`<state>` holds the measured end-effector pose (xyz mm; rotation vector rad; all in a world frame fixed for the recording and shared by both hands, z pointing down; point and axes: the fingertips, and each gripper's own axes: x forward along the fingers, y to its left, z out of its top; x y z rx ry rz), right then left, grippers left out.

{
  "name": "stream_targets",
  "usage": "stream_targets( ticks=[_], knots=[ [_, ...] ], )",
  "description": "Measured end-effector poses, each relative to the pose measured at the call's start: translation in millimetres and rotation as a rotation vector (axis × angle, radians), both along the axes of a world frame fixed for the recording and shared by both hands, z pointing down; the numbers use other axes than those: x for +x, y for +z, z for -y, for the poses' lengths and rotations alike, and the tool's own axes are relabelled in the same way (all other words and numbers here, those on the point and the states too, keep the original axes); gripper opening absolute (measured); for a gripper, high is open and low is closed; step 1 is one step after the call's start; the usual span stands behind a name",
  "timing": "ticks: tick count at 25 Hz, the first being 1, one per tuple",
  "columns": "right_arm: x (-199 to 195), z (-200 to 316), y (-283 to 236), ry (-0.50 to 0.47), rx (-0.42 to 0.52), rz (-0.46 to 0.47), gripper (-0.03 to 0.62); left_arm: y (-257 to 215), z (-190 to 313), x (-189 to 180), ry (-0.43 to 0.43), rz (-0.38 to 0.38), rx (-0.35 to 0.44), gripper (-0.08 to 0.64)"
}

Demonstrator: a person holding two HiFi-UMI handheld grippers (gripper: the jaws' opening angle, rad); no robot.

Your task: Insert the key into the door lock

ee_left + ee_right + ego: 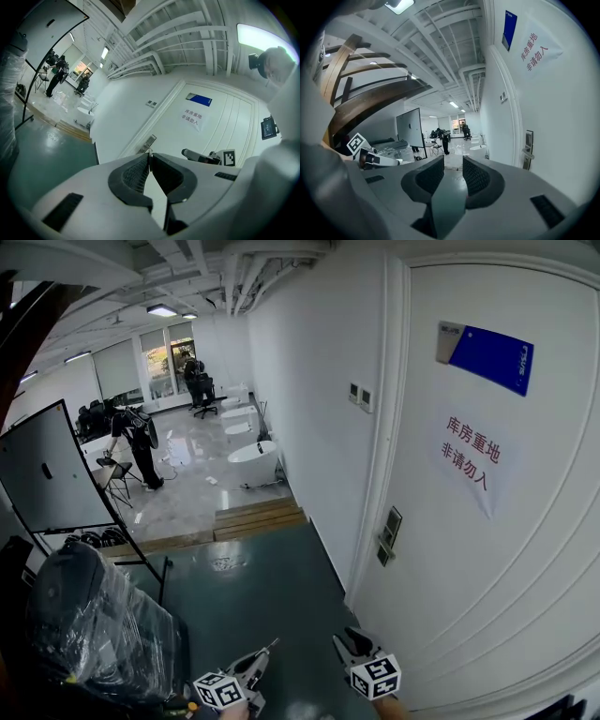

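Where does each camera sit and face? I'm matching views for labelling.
Head view: on the person's head, looking down at the door; left hand-held gripper and right hand-held gripper show below.
Left gripper view: rides its gripper, faces the door lock; shut jaws pinch the key.
Right gripper view: rides its gripper, faces along the wall, door lock at right; jaws apart, empty.
Shared: all three show the door lock.

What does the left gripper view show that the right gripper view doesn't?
Left only: the left gripper shut on a thin key, and the right gripper before the door. Right only: the right gripper's open, empty jaws, the left gripper, brown beams overhead. Both: the door lock, the red-lettered notice, the blue sign.
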<state>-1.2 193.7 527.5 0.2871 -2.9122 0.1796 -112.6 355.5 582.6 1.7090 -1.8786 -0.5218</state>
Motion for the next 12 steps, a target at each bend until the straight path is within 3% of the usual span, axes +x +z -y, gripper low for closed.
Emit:
stream_targets(
  ticks=[12],
  knots=[
    [-1,80,-2,0.023,0.004,-0.003,0.109,-4,75,-11,-0.002,-0.006,0.010,0.034]
  ],
)
